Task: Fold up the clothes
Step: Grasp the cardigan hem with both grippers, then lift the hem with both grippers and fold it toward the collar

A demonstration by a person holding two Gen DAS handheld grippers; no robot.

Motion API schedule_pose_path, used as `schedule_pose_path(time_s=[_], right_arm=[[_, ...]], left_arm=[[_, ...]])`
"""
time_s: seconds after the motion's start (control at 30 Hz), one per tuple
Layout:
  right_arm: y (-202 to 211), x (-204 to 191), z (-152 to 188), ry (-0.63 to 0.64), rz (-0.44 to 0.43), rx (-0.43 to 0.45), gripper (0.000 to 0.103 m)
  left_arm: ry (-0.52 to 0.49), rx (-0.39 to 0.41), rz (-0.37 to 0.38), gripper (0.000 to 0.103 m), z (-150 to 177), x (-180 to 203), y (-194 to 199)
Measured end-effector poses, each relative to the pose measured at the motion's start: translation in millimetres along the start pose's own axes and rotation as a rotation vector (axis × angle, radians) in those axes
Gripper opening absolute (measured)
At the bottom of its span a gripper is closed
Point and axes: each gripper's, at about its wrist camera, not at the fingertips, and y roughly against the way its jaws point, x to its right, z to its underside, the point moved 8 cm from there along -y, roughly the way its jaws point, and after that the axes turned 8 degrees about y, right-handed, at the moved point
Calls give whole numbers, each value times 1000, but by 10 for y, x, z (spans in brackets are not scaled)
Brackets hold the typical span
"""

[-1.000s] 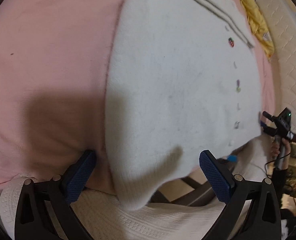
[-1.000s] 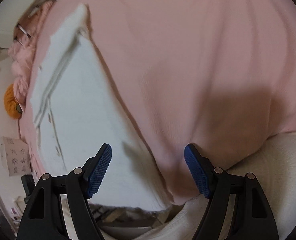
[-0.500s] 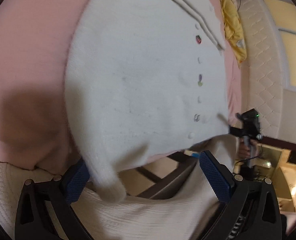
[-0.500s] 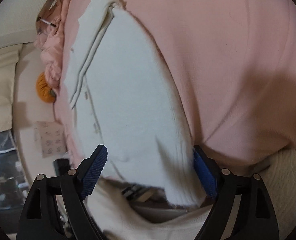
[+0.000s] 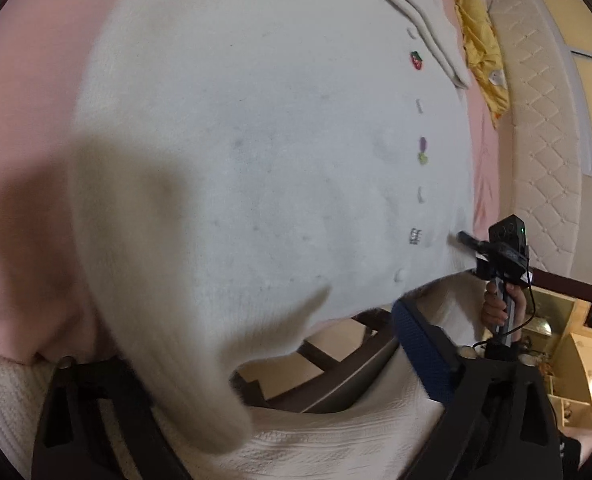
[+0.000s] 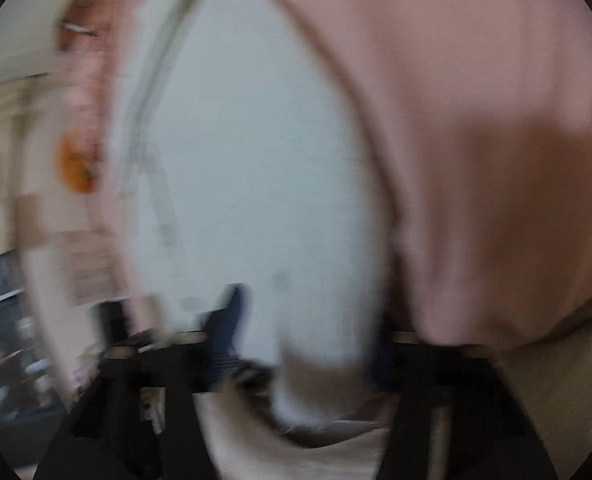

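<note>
The left gripper (image 5: 272, 376) has its jaws spread, though they have just been closing in a little; the ribbed hem corner of the white cardigan (image 5: 256, 140) hangs down between them, lying over the left-hand finger and hiding its pad, while the blue pad (image 5: 419, 352) of the other finger stands apart from the cloth. The right gripper (image 6: 299, 344) has also just been closing its jaws, and they now stand narrow around the opposite hem corner of the cardigan (image 6: 264, 184); the right wrist view is badly smeared, so the pads seem to press on the cloth, but a true pinch cannot be told. In the left wrist view that same gripper (image 5: 491, 248) shows at the far hem edge, its handle in a hand (image 5: 495, 308). The cardigan lies spread flat on the pink bedsheet (image 5: 28, 120), front up, with a row of small buttons (image 5: 419, 194) and tiny coloured motifs running up its placket, and its lower hem hangs over the near edge of the bed. Below the hem lies a cream textured knit (image 5: 315, 436). At the far end of the bed a yellow garment (image 5: 479, 44) is bunched beside the quilted cream headboard (image 5: 543, 152).
</note>
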Motion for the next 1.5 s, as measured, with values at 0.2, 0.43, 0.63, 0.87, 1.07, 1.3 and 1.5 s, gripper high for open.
schedule_pose_path(time_s=[0.2, 0.43, 0.63, 0.87, 1.07, 1.3, 1.5], right_arm=[[144, -85, 6, 32, -33, 64, 16], [237, -411, -13, 136, -32, 122, 14], [450, -623, -130, 262, -3, 222, 14], [706, -951, -467, 432, 152, 405, 13], [889, -1214, -921, 548, 325, 538, 13], [839, -1563, -1794, 615, 419, 583, 13], [771, -1744, -2743, 595, 434, 574, 13]], left_arm=[[69, 40, -39, 21, 1, -244, 42], [62, 103, 90, 15, 36, 1, 231], [33, 283, 166, 15, -141, 274, 526], [18, 548, 109, 15, -618, 500, 816], [-22, 770, -49, 15, -1152, 664, 1141], [-30, 864, -122, 15, -1906, 798, 1481], [-35, 874, -170, 14, -2793, 1053, 1689]])
